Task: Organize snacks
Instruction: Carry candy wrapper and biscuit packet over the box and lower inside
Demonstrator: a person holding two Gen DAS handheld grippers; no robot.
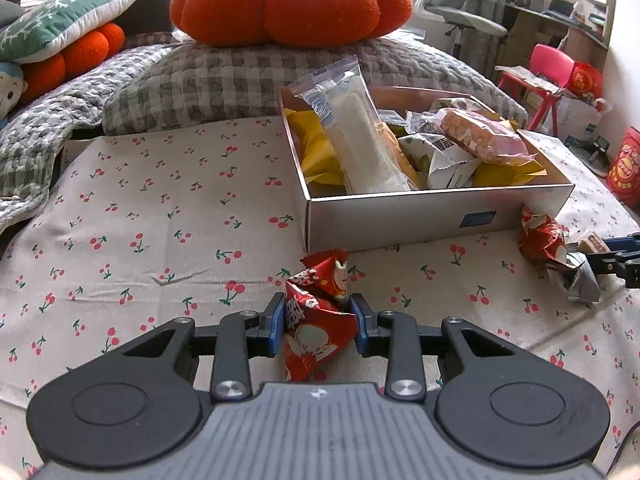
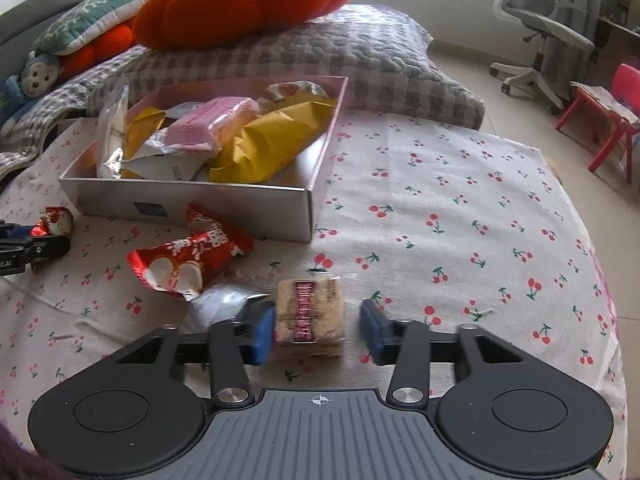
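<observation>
Between the blue pads of the left gripper (image 1: 319, 320) sits a small red packet (image 1: 312, 336). Both pads press on its sides, so it is pinched. The packet lies low on the cherry-print sheet (image 1: 160, 200), just in front of the near left corner of the box (image 1: 420, 220) and not touching it.

The right gripper (image 2: 317, 330) straddles a brown biscuit packet (image 2: 310, 316) that lies flat on the sheet. Its left pad is against the packet's edge. Its right pad stands clear of the other edge with sheet showing between, so this tool is not clamped on the packet. Both pads are blurred in the right wrist view.

Just left of the biscuit packet lies a crumpled silver wrapper (image 2: 220, 304). Beyond that is a larger red packet (image 2: 188, 264), whose upper end lies against the front wall of the box.

The box is a shallow open silver tray with a dark blue label on its front wall. It already holds several snacks: a long white bar in a clear wrapper (image 1: 360, 140) propped against the left wall, yellow bags (image 2: 276, 140), a pink packet (image 2: 208, 124) on top of the heap, and a white bag with print too small to read.

Behind the box lies a grey checked blanket (image 1: 224, 80), with an orange pumpkin cushion (image 1: 292, 4) on top. An office chair (image 2: 540, 24) and a small red chair (image 2: 608, 112) stand on the floor well to the right.
</observation>
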